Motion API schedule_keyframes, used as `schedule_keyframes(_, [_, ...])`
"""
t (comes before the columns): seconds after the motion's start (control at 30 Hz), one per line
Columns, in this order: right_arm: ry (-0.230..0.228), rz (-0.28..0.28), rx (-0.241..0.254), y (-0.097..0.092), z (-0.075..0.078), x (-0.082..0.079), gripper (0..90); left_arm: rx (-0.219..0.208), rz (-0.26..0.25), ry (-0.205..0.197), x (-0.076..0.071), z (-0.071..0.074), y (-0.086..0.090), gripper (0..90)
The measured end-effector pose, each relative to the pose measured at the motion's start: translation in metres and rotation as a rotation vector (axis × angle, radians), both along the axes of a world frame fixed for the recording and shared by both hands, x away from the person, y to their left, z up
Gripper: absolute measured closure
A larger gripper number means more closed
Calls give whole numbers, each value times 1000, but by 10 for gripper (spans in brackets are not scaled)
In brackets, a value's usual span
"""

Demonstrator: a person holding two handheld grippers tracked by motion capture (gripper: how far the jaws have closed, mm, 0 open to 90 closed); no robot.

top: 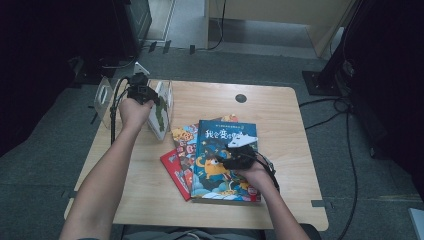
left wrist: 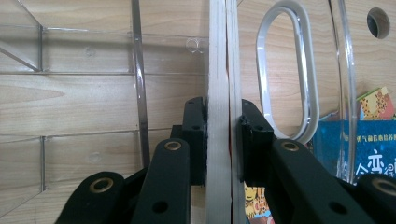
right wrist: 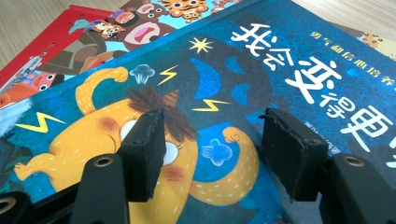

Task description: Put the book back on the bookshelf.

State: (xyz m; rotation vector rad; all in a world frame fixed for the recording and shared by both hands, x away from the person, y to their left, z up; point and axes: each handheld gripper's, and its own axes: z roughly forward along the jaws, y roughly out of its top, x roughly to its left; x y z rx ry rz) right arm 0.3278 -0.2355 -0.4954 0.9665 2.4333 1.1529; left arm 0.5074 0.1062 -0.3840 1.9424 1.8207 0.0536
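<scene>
Left gripper [top: 141, 93], upper left of the high view, has its fingers [left wrist: 195, 135] clamped on a thin white book [left wrist: 219, 93] standing in the clear acrylic rack [top: 103, 97]. Right gripper [right wrist: 212, 154] hovers with its fingers spread wide, nothing between them, over the blue book [top: 225, 157] topping 3 stacked at center of the desk [top: 280, 115]. Risk: the narrow spine grip could let the white book tip or twist; a careless pull may drag the rack.
</scene>
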Motion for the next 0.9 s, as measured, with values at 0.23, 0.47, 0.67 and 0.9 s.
schedule_keyframes(0.23, [0, 0, 0, 0, 0, 0, 398, -11, -4, 6, 0, 2, 0, 761])
schedule_keyframes(0.47, [0, -1, 1, 0, 0, 0, 398, 3, -27, -7, -2, 7, -1, 748])
schedule_keyframes(0.67, [0, 0, 1, 0, 0, 0, 398, -2, -36, -22, -4, 15, 1, 720])
schedule_keyframes(0.9, [-1, 0, 1, 0, 0, 0, 398, -5, -40, -37, -8, 23, 8, 654])
